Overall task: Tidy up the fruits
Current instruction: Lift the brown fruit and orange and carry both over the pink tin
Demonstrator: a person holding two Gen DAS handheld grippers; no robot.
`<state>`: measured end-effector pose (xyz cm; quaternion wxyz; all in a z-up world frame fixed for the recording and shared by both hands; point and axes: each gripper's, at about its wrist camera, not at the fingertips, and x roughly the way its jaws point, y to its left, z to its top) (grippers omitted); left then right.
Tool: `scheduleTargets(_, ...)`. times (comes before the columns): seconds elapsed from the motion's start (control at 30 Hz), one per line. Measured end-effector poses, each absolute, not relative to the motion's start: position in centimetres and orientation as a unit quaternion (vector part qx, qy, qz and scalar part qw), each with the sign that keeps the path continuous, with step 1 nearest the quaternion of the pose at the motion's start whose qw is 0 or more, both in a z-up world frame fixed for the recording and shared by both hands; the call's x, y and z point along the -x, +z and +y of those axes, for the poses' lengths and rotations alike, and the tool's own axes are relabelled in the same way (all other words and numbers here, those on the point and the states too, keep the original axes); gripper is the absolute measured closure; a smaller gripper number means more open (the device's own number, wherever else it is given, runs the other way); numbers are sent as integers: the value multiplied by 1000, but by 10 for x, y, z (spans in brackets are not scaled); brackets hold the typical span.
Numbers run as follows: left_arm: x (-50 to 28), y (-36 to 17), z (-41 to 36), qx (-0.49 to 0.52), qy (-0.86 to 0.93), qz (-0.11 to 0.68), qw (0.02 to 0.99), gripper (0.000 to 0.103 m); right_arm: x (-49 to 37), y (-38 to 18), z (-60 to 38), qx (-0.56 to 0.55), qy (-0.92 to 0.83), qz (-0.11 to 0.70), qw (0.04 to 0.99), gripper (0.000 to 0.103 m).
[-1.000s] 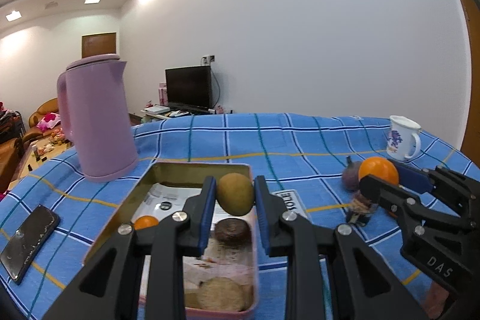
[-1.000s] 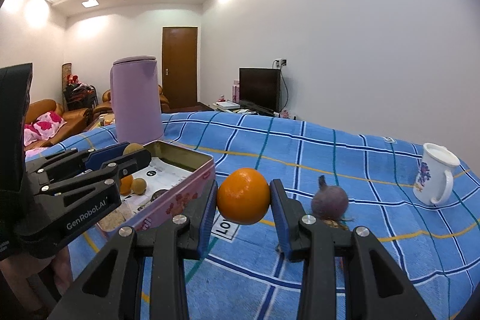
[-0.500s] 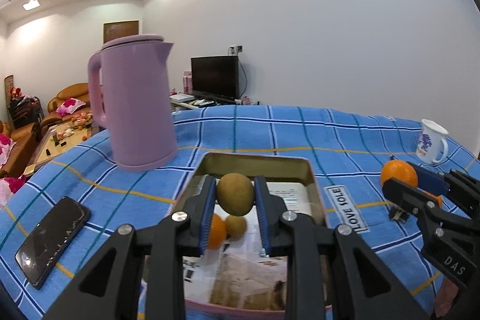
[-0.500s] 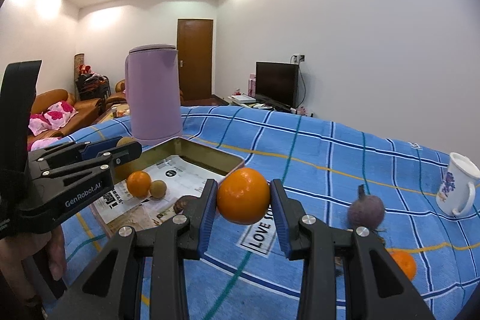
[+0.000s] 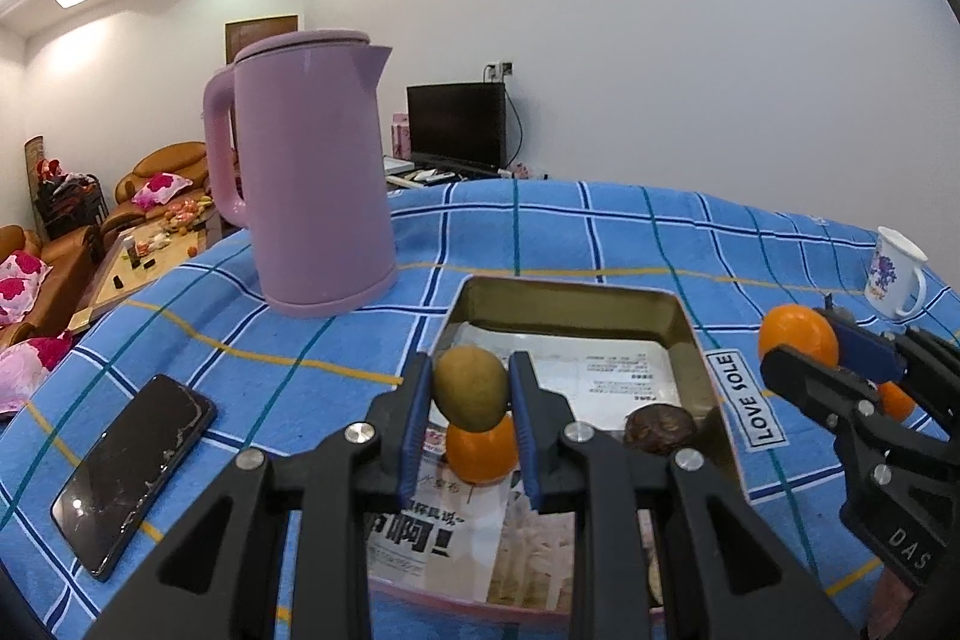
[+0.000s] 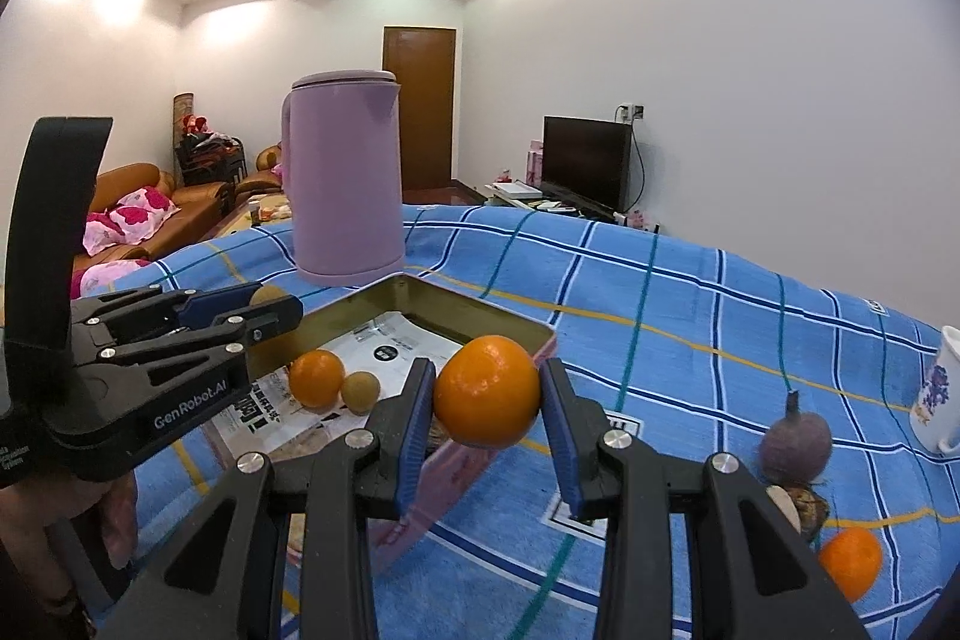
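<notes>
Left gripper [image 5: 471,403]: jaws closed to the width of a greenish-brown fruit [image 5: 470,388], blue pads pressing both its sides. Fruit held clear above the near part of the tin tray [image 5: 699,352].

Right gripper [image 6: 486,403]: jaws closed on a large orange [image 6: 486,391], pads against its left and right sides. Orange held in the air over the tray's near right wall [image 6: 528,340]; no contact with the tray visible.

Inside tray, on its printed paper lining: a small orange [image 5: 480,451] directly below the left gripper's fruit, a dark brown wrinkled fruit [image 5: 660,425] by the right wall, and a small tan round fruit [image 6: 360,391] touching or just beside the small orange; cannot tell which.

On the blue checked cloth [image 6: 690,316], right of the tray: a purple round fruit with stem [image 6: 795,439], brownish pieces [image 6: 801,505] just in front of it, another small orange [image 6: 851,562] nearer the camera.

Left of tray: black phone [image 5: 135,466], lying flat.

Beyond tray: pink kettle [image 5: 309,172], upright, near the tray's far left corner. Far right: white mug [image 5: 897,274] with floral print.
</notes>
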<state>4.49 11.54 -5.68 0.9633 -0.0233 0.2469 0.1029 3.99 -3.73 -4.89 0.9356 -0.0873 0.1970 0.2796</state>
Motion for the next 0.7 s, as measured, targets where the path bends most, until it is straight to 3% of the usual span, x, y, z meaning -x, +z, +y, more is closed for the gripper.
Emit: scheduleTargets(0.7,-59,-70,131,34,98,306,946,76,-51,-56,0,108,315,230,914,65)
